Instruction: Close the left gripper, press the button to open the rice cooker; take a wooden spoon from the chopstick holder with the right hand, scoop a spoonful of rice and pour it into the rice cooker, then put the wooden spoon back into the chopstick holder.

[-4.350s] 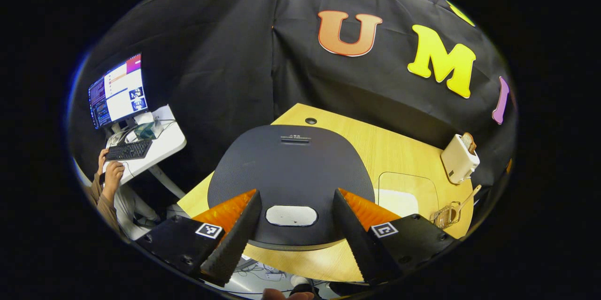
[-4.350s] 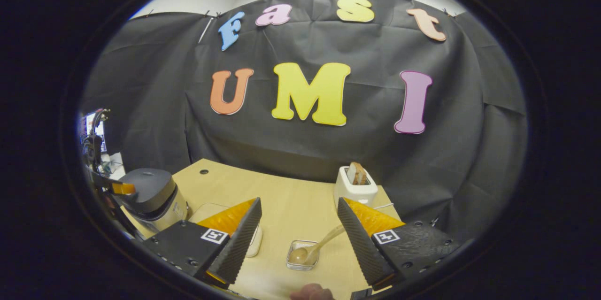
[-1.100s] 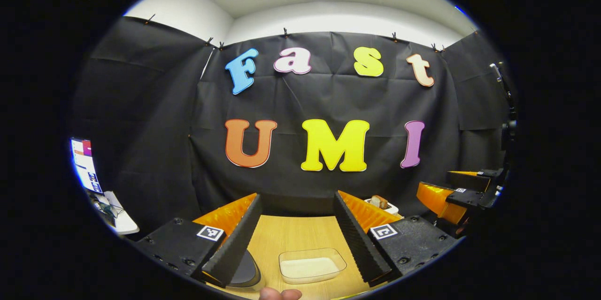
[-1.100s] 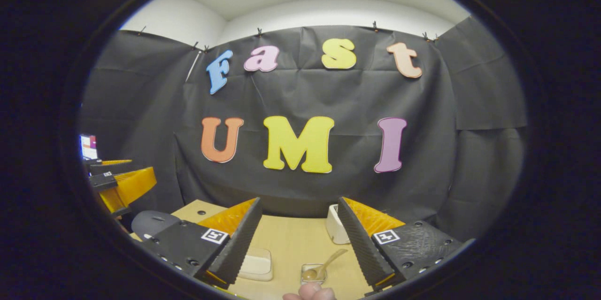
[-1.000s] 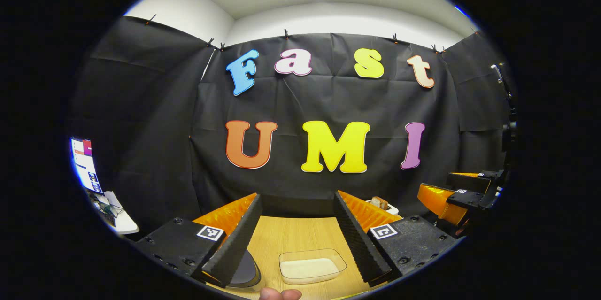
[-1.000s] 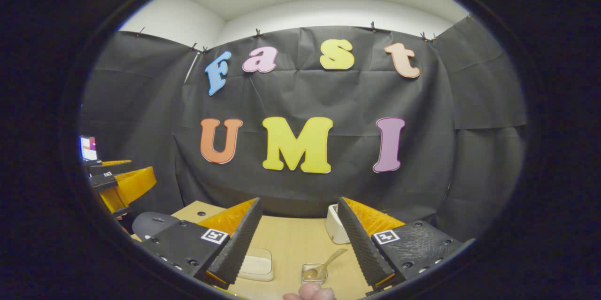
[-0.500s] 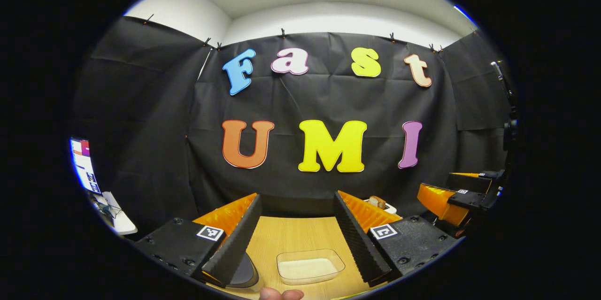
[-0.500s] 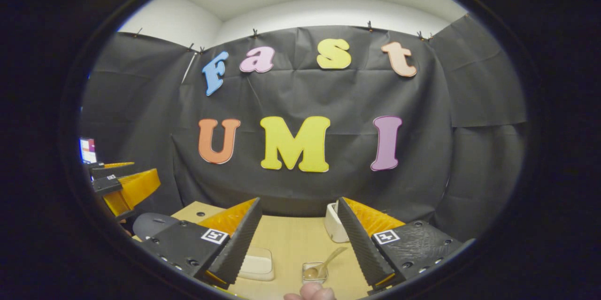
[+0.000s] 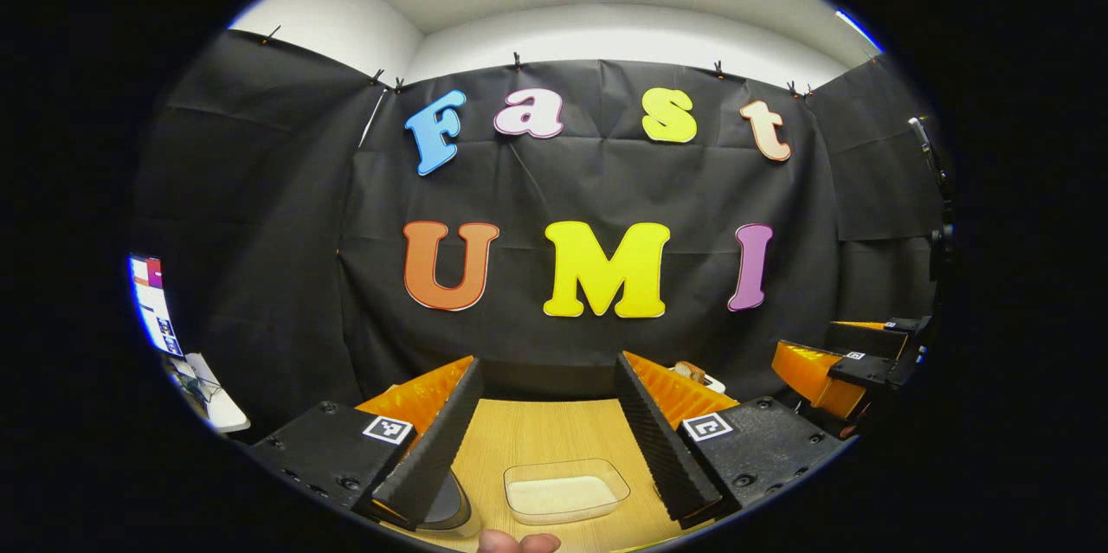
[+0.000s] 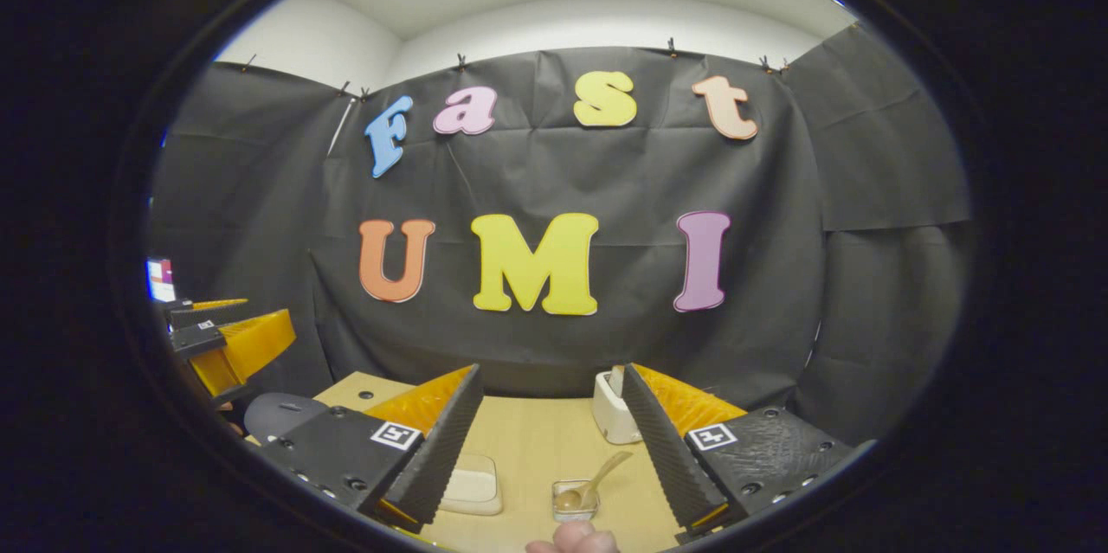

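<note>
My left gripper (image 9: 547, 360) is open and held level above the near table edge, with nothing between its fingers. Below it lies a clear tray of rice (image 9: 567, 492). The dark rice cooker (image 9: 452, 505) peeks out from behind its left finger. My right gripper (image 10: 551, 368) is open too, and holds nothing. Under it a wooden spoon (image 10: 599, 475) leans in a small glass holder (image 10: 576, 501). In the right gripper view the rice cooker (image 10: 281, 413) sits at the far left with its lid down, below the left gripper (image 10: 229, 344). The rice tray (image 10: 472, 484) lies left of the holder.
A white toaster (image 10: 610, 413) stands at the back of the wooden table (image 10: 537, 440), with its top (image 9: 692, 373) just behind my left gripper's right finger. The right gripper (image 9: 835, 367) hovers at the right. A monitor (image 9: 151, 304) and a white desk (image 9: 212, 401) lie off to the left.
Since 4.3 s ago both grippers have lifted and tilted up from the table, the left off the cooker lid. Over the last second both views have drifted slightly; the fingers stay open.
</note>
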Demonstrator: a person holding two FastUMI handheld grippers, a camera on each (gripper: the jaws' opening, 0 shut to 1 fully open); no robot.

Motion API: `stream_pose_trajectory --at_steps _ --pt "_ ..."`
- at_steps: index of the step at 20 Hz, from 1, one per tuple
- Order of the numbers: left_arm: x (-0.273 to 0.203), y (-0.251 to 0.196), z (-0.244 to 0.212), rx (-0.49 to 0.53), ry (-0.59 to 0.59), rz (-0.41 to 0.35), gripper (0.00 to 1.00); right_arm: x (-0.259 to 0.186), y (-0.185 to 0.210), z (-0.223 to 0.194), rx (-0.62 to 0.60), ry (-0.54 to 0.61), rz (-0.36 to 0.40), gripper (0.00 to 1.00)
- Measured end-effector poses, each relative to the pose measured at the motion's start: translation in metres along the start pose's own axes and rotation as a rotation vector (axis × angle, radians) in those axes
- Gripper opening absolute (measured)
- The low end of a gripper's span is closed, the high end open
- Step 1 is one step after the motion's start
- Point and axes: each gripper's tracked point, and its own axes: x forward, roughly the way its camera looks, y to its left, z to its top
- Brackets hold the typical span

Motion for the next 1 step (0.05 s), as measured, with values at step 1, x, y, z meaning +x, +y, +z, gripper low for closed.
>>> stream_pose_trajectory --at_steps 1 --pt "-0.0001 0.0005 0.0004 0.002 0.001 0.000 0.97 -0.0011 -0.0002 -0.0006 0.000 0.002 0.000 0.96"
